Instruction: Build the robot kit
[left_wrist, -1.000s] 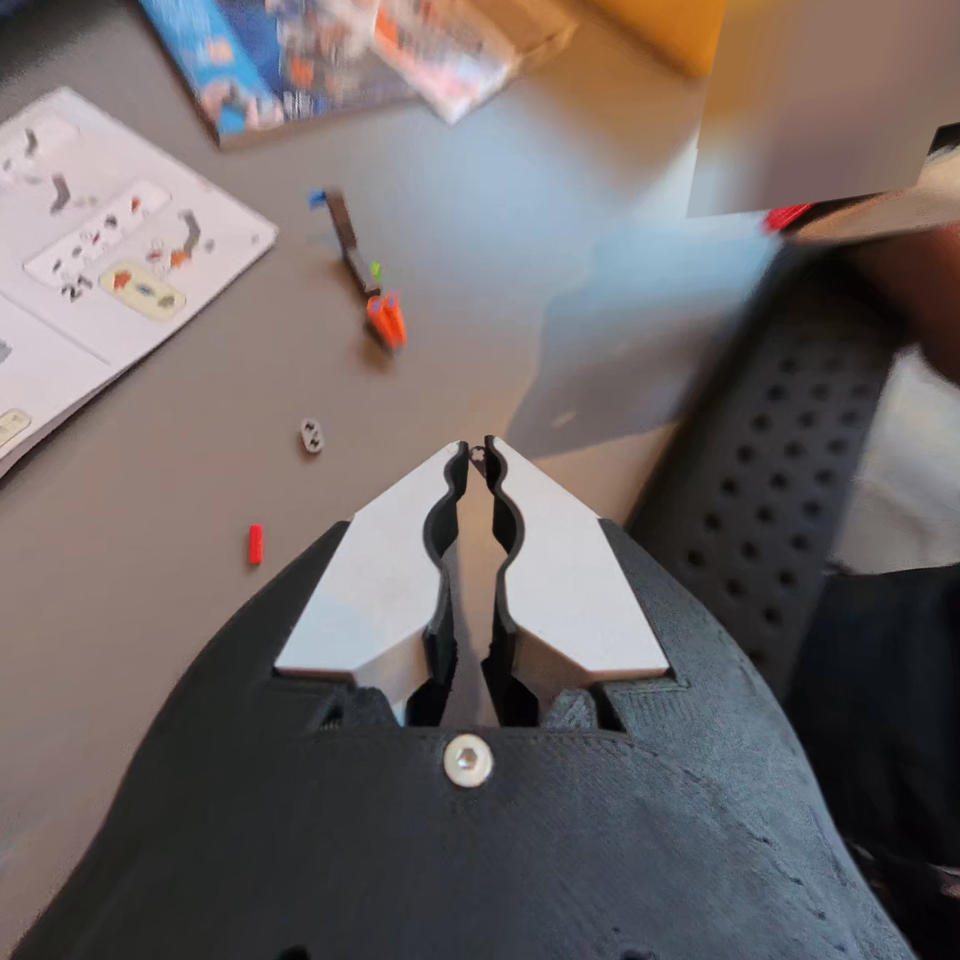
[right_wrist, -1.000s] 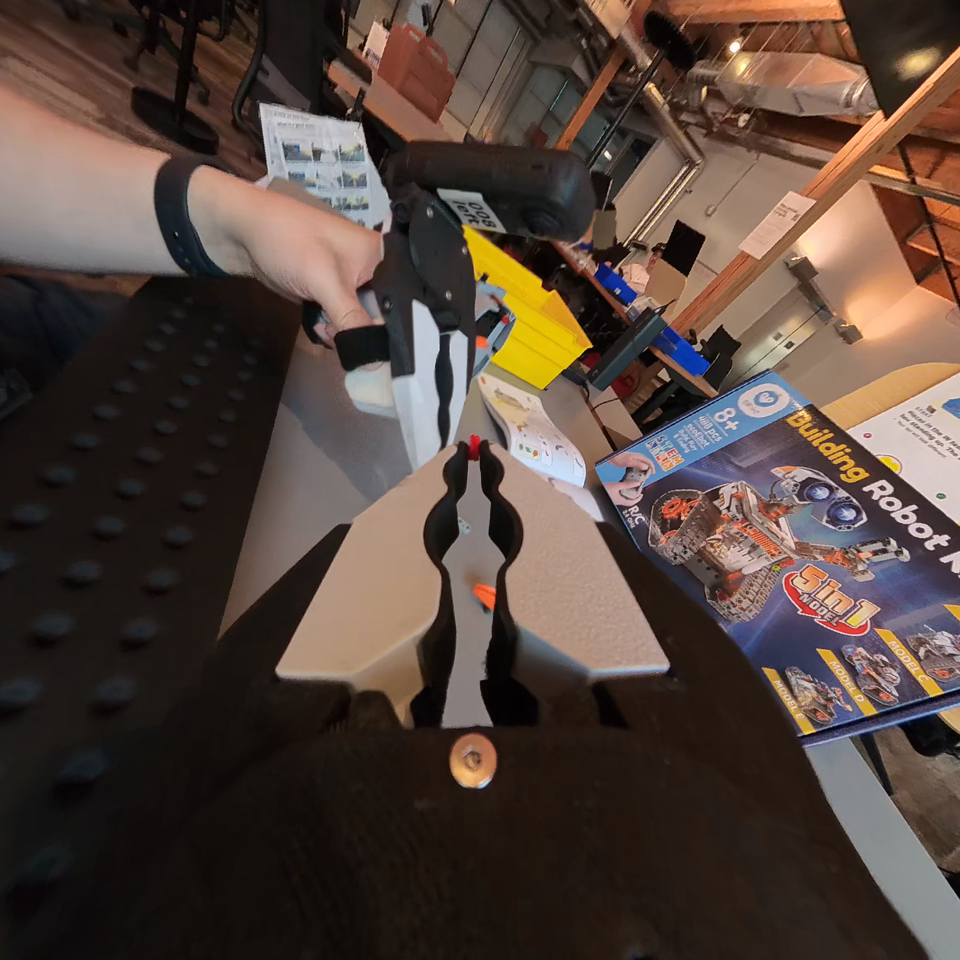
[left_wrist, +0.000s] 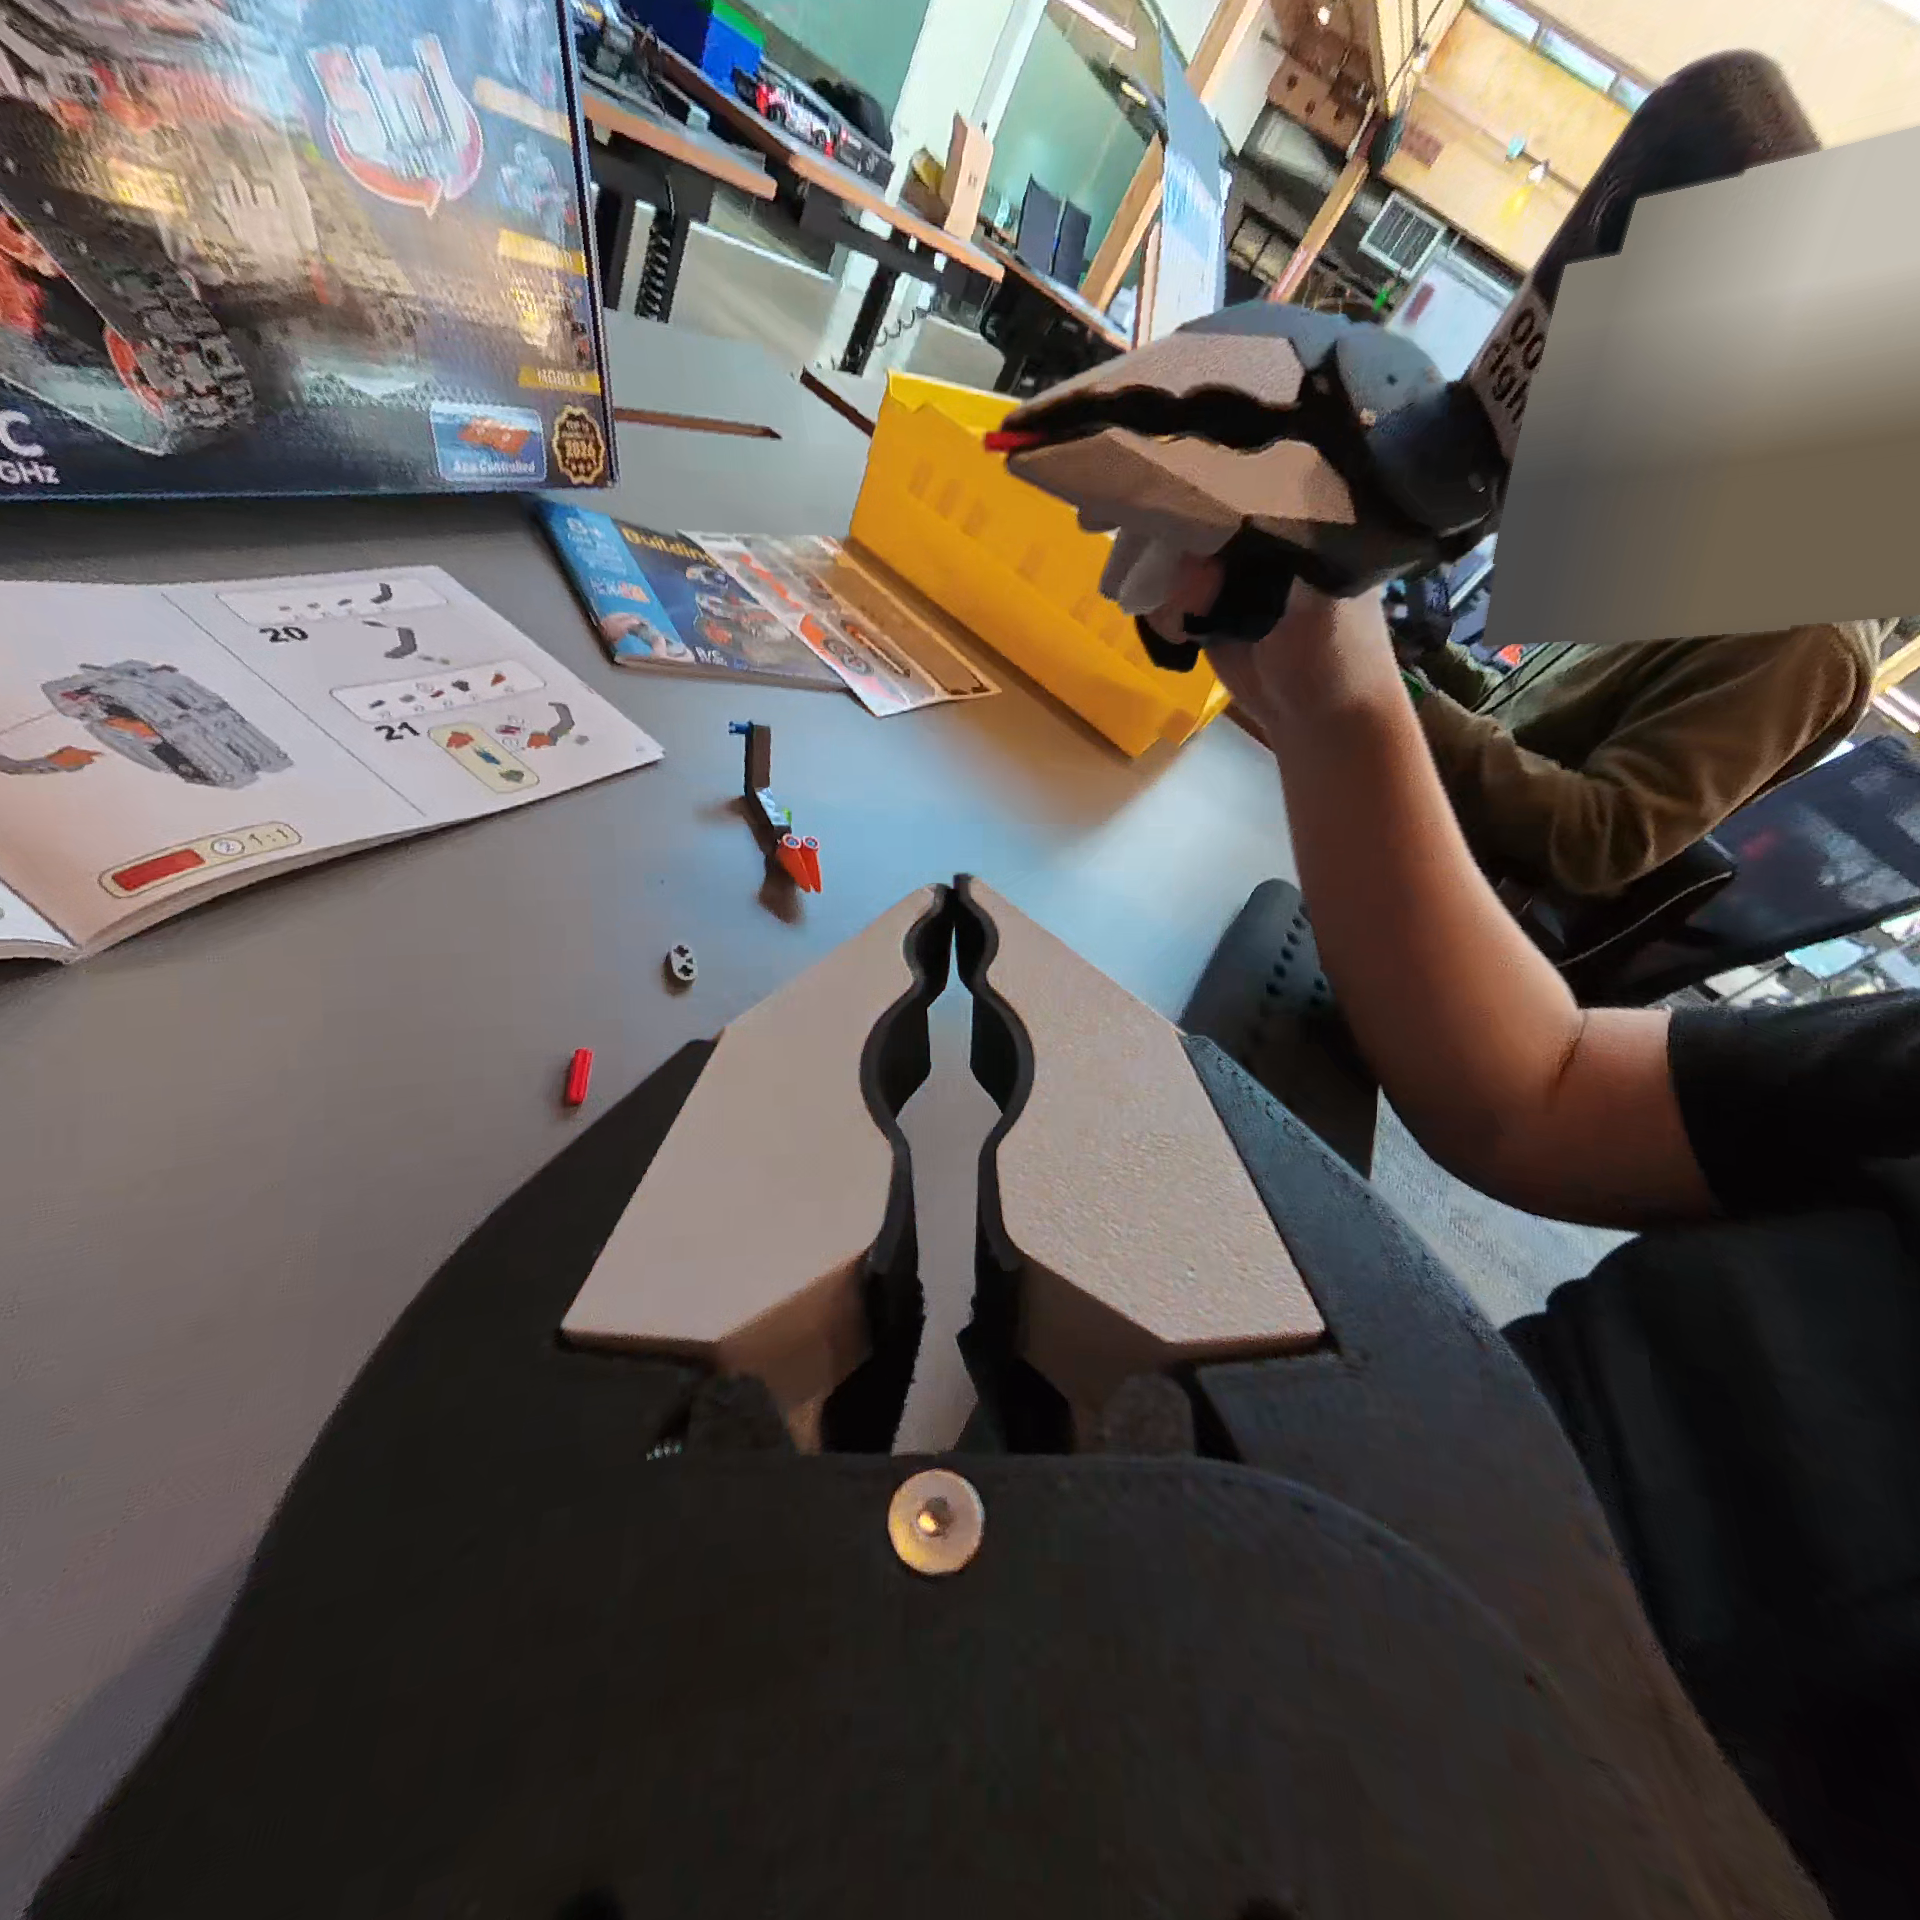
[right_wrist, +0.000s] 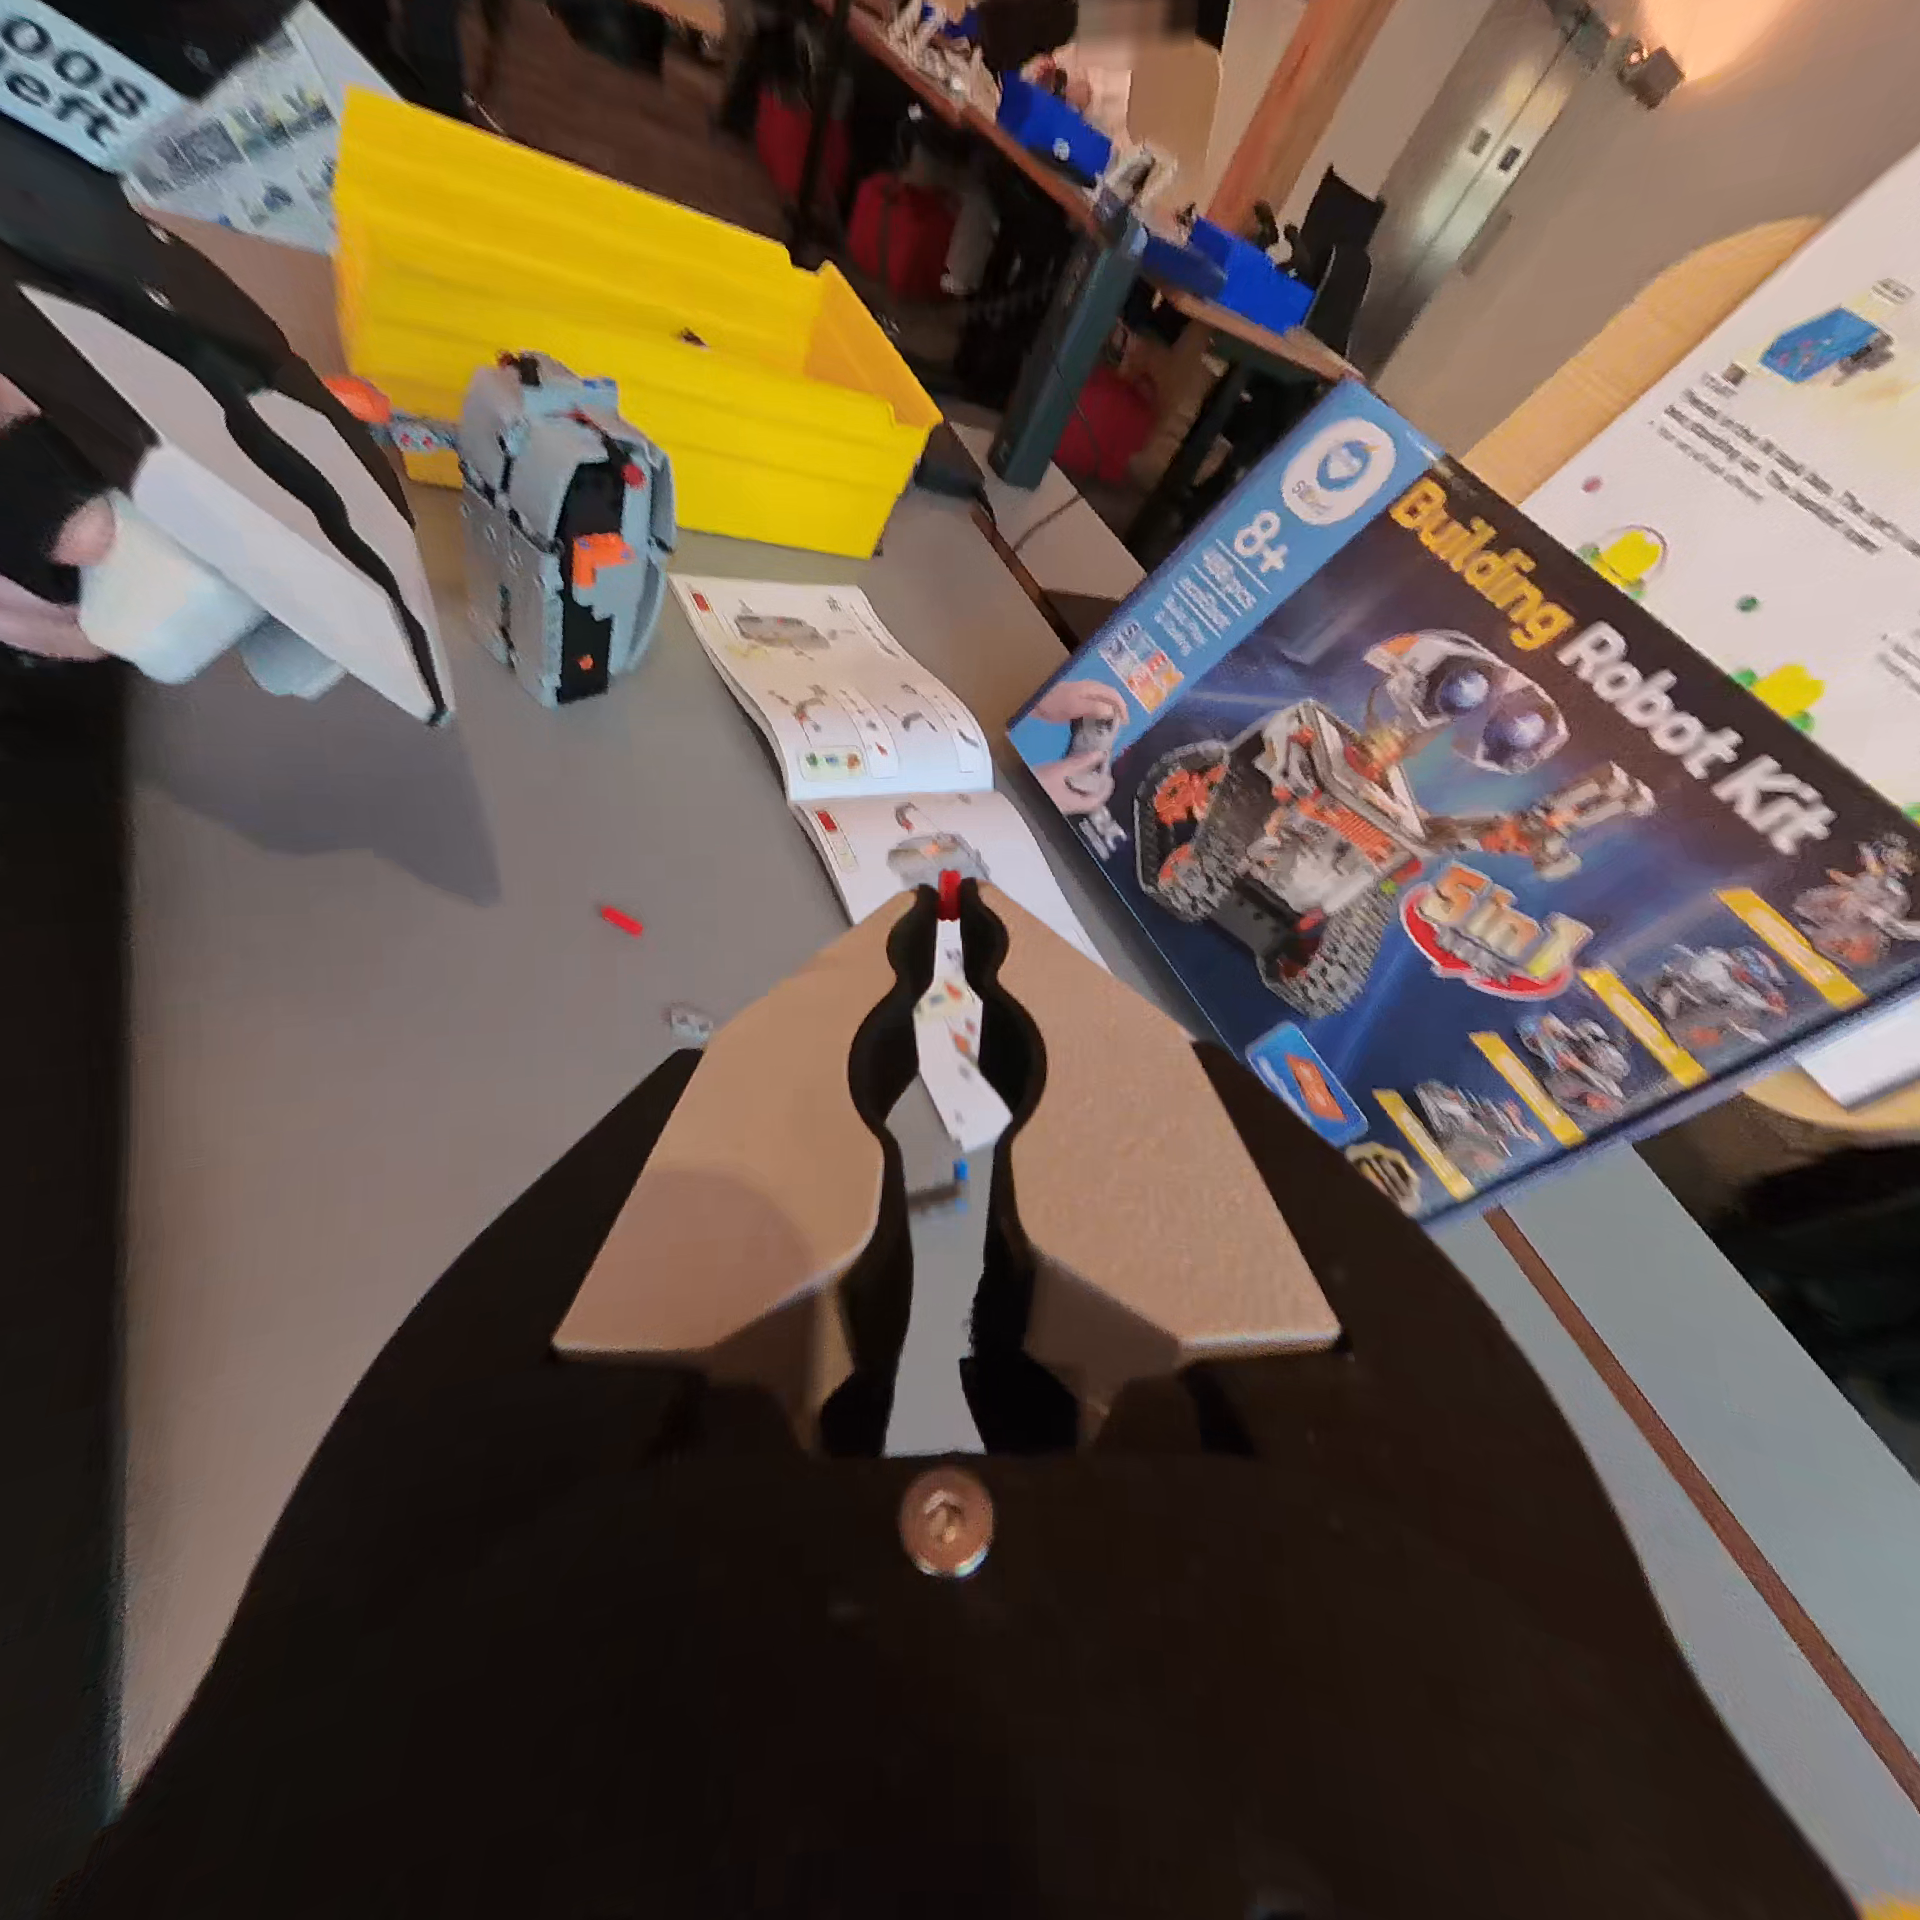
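The right gripper (right_wrist: 948, 902) pinches a small red peg (right_wrist: 948, 896) between its tips, raised above the grey table (left_wrist: 312, 1195); the left gripper (left_wrist: 954, 891) hangs just over that table, its jaws pressed together on nothing; at its 10 o'clock lie a grey two-hole link (left_wrist: 680, 962) and a second red peg (left_wrist: 578, 1074); at 11 o'clock sits a dark bent arm with orange tips (left_wrist: 777, 810); the open instruction booklet (left_wrist: 312, 717) lies farther left; the yellow bin (left_wrist: 1029, 582) and robot kit box (right_wrist: 1455, 790) stand beyond, workshop benches behind.
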